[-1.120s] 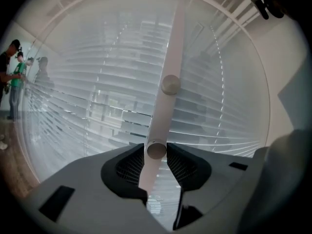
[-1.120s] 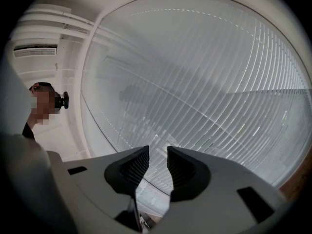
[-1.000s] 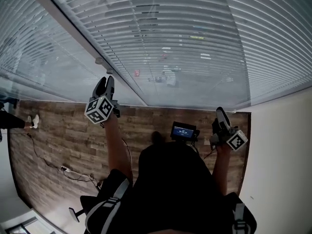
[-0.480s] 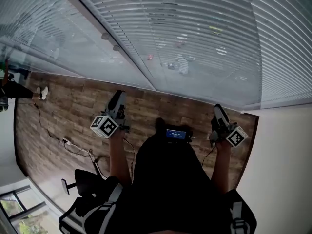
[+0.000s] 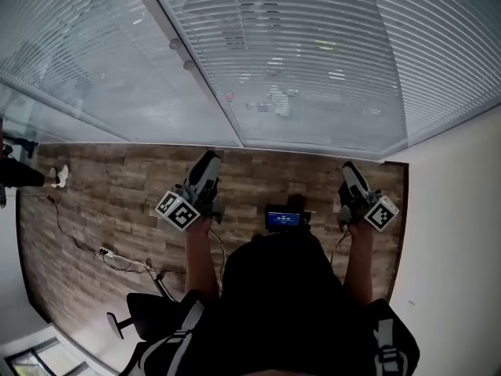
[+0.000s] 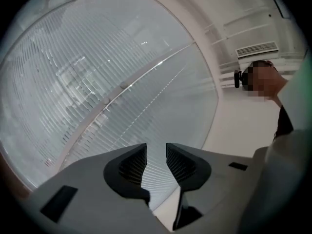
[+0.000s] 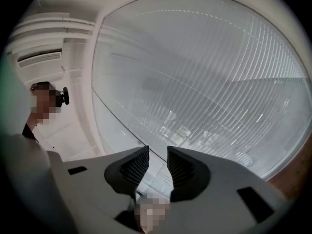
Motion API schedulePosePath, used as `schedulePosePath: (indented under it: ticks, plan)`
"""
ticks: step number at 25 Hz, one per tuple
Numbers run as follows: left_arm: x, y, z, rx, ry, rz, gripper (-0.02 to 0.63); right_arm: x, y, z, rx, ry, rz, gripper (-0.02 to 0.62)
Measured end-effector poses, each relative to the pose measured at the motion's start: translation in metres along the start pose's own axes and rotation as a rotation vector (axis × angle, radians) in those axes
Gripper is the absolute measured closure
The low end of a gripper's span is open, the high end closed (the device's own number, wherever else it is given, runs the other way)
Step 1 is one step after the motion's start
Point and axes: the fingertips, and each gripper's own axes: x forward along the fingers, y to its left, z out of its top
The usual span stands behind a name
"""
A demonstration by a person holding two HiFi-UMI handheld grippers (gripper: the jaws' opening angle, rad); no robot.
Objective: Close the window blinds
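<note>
Pulled back from the window blinds (image 5: pixel 313 53), the left hand-held gripper (image 5: pixel 208 163) now sits lower centre-left, level with the right hand-held gripper (image 5: pixel 349 172); both jaw pairs stand narrowly apart, empty. They fill the upper frame, slats see-through. Find their tilt control, not discernible here, before pinching.

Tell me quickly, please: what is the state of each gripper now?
Left gripper: open, jaws apart, nothing between them.
Right gripper: open, jaws apart, nothing between them.
</note>
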Motion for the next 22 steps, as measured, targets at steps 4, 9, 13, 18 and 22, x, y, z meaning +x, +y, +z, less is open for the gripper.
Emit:
schedulePosePath:
  ticks: [4,9,13,18,22]
  plan:
    - [-0.027,-0.021,-0.036,-0.051,0.058,-0.125,0.495,-0.059,0.047,-0.034,-0.005,-0.056,-0.099,0.472]
    - [-0.066,-0.037,-0.073,-0.155,0.081,-0.176,0.514,-0.127,0.060,-0.094,0.071,-0.059,-0.225,0.472]
    - [-0.085,-0.055,-0.074,-0.160,0.077,-0.211,0.525,-0.138,0.085,-0.091,0.036,-0.079,-0.205,0.472]
    - [-0.106,-0.088,-0.060,-0.135,0.042,-0.261,0.525,-0.123,0.121,-0.090,-0.005,-0.060,-0.117,0.472]
    - [-0.109,-0.113,-0.073,-0.106,0.044,-0.271,0.532,-0.128,0.122,-0.087,-0.005,-0.048,-0.060,0.472]
